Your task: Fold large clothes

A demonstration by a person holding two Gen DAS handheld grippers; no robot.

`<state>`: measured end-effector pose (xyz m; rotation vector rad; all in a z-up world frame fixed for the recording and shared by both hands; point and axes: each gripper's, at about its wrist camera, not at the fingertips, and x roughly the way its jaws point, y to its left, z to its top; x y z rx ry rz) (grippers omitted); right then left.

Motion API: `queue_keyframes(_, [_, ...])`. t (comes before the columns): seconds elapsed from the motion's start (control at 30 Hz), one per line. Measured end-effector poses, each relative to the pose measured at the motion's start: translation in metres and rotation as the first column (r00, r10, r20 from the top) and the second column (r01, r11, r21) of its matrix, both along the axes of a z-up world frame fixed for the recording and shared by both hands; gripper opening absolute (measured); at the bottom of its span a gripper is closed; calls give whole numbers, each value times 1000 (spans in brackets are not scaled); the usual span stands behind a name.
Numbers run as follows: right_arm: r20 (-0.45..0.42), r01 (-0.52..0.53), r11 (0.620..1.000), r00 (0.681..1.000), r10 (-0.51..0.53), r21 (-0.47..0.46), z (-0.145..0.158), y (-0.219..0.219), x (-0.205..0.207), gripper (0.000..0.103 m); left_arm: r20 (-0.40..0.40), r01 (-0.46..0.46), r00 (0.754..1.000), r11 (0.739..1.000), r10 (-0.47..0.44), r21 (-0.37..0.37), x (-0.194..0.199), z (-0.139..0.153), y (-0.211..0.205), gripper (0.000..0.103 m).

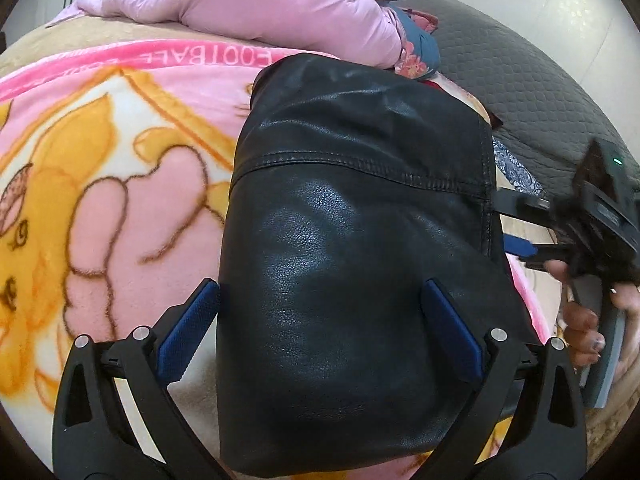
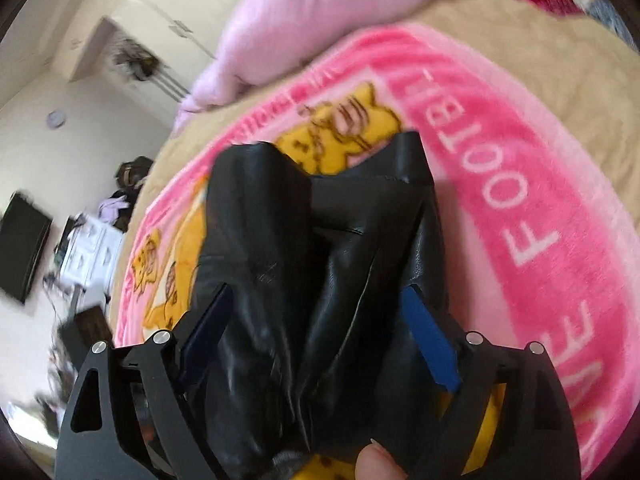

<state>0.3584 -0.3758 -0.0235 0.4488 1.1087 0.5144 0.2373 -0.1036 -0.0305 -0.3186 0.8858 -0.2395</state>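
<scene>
A black leather garment (image 1: 352,240) lies folded on a pink cartoon blanket (image 1: 120,168). My left gripper (image 1: 320,292) is open, its blue pads (image 1: 452,328) straddling the near end of the garment. My right gripper (image 1: 508,226) reaches in from the right at the garment's edge. In the right wrist view the right gripper (image 2: 320,304) is open with bunched black leather (image 2: 304,280) between its pads (image 2: 430,340). The same blanket (image 2: 500,184) lies beneath.
A pale pink quilt (image 1: 260,4) and a blue floral item (image 1: 420,44) lie at the far end. A dark grey quilted cover (image 1: 540,80) is to the right. A room with a dark screen (image 2: 22,240) and white furniture (image 2: 92,248) is at left.
</scene>
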Motion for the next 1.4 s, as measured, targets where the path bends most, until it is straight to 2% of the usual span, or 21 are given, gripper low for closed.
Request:
queue_keyframes(0.03, [-29, 13, 1000, 999, -13, -6, -4, 5, 5, 85, 0, 0, 1000, 1000, 0, 2, 0, 0, 0, 94])
queue_keyframes(0.1, [-60, 42, 998, 997, -44, -39, -9, 17, 12, 68, -5, -6, 1000, 1000, 6, -1, 1, 0, 0, 93])
queue_keyframes(0.13, [-46, 49, 997, 998, -52, -58, -7, 22, 12, 43, -7, -3, 1000, 1000, 3, -8, 0, 1, 0, 93])
queue_keyframes(0.17, [2, 37, 995, 999, -37, -97, 3, 34, 10, 27, -11, 0, 1000, 1000, 0, -14, 1, 2, 2, 93])
queue_keyframes(0.27, [139, -36, 983, 988, 62, -181, 42, 53, -1, 17, 42, -3, 999, 999, 5, -51, -3, 20, 13, 93])
queue_keyframes(0.33, [226, -74, 978, 967, 118, -194, 71, 54, -4, 17, 75, -28, 997, 998, 32, -55, -4, 32, 19, 93])
queue_keyframes(0.43, [309, -62, 961, 940, 146, -268, 87, 45, -1, 17, 76, -41, 996, 999, 43, -21, 4, 34, 16, 93])
queue_keyframes(0.53, [241, -21, 971, 967, 80, -237, 58, 20, 15, 17, 13, 1, 1000, 1000, -1, 3, 18, 15, -3, 93])
queue_keyframes(0.63, [172, 4, 966, 984, 42, -260, 11, 7, 18, 18, -4, 45, 999, 999, -45, 25, 21, 4, -18, 93])
queue_keyframes(0.7, [167, 31, 973, 986, 8, -229, -9, -3, 18, 22, -9, 47, 999, 999, -47, 16, 22, -2, -22, 94])
queue_keyframes(0.83, [143, 70, 981, 989, -45, -178, -28, -17, 19, 32, -26, 48, 999, 999, -48, -15, 26, -12, -22, 95])
queue_keyframes(0.9, [144, 88, 975, 988, -60, -203, -29, -16, 18, 41, -22, 49, 999, 999, -49, -11, 26, -12, -22, 95])
queue_keyframes(0.93, [146, 104, 972, 987, -73, -213, -28, -17, 17, 52, -18, 49, 999, 999, -49, -10, 26, -12, -21, 95])
queue_keyframes(0.97, [150, 121, 969, 985, -90, -216, -23, -18, 15, 56, -11, 46, 999, 999, -46, -7, 24, -8, -20, 95])
queue_keyframes(1.07, [180, 175, 963, 974, -139, -203, -10, -30, -3, 62, 37, 41, 998, 999, -41, 8, 16, 7, -18, 93])
queue_keyframes(1.2, [256, 222, 963, 950, -178, -152, 10, -40, -45, 62, 88, 67, 994, 996, -72, 64, 5, 20, -29, 93])
queue_keyframes(1.27, [284, 206, 968, 945, -160, -143, 17, -36, -67, 55, 82, 94, 991, 991, -103, 97, 4, 19, -38, 93])
queue_keyframes(1.4, [277, 161, 982, 952, -129, -97, 20, -28, -97, 46, 62, 111, 991, 988, -118, 105, -1, 12, -47, 93])
